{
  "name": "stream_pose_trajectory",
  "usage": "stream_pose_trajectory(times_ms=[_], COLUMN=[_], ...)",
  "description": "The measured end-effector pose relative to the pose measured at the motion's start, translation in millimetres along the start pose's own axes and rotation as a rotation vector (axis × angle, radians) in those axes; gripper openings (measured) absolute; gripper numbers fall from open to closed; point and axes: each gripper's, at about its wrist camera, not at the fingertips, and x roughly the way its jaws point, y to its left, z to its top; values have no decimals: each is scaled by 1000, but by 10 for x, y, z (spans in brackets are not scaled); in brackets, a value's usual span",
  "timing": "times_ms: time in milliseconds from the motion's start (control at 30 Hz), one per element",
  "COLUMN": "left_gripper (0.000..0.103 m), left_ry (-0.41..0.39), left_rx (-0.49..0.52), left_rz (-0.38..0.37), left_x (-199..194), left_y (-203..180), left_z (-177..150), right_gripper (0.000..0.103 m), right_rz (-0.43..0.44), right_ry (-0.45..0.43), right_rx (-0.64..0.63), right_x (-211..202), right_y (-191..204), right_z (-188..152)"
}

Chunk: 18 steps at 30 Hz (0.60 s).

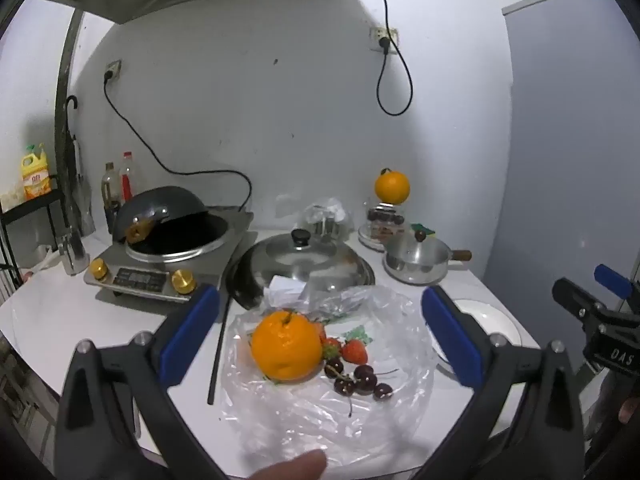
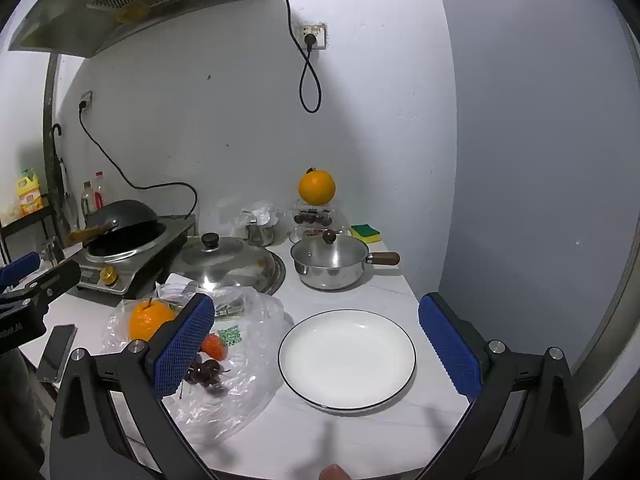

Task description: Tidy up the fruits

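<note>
Fruits lie loose on an opened plastic bag at the desk's near edge: an orange, strawberries and cherries. An empty white plate sits just beside the bag, likely the sorting destination. The left gripper hovers over the fruit, jaws fully apart, holding nothing. The right gripper frames the plate, equally spread and empty.

White counter carries plate, plastic bag, saucepan.
</note>
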Motion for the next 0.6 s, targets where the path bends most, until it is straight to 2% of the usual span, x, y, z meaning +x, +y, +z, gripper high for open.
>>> stream_pose_trajectory(times_ms=[100, 200, 267, 600], left_gripper=[102, 102, 102, 102], left_ry=[-12, 27, 9, 33], left_rx=[-18, -25, -40, -50], left_rz=[-5, -7, -11, -8], left_x=[-73, -12, -59, 63], left_y=[0, -6, 21, 72], left_z=[-15, 10, 10, -9], right_gripper=[103, 103, 103, 103], right_rz=[5, 6, 7, 10], right_ry=[1, -3, 1, 14], right_rx=[8, 4, 2, -1], right_x=[8, 3, -1, 18], right_y=[-1, 6, 19, 33], right_z=[0, -5, -33, 3])
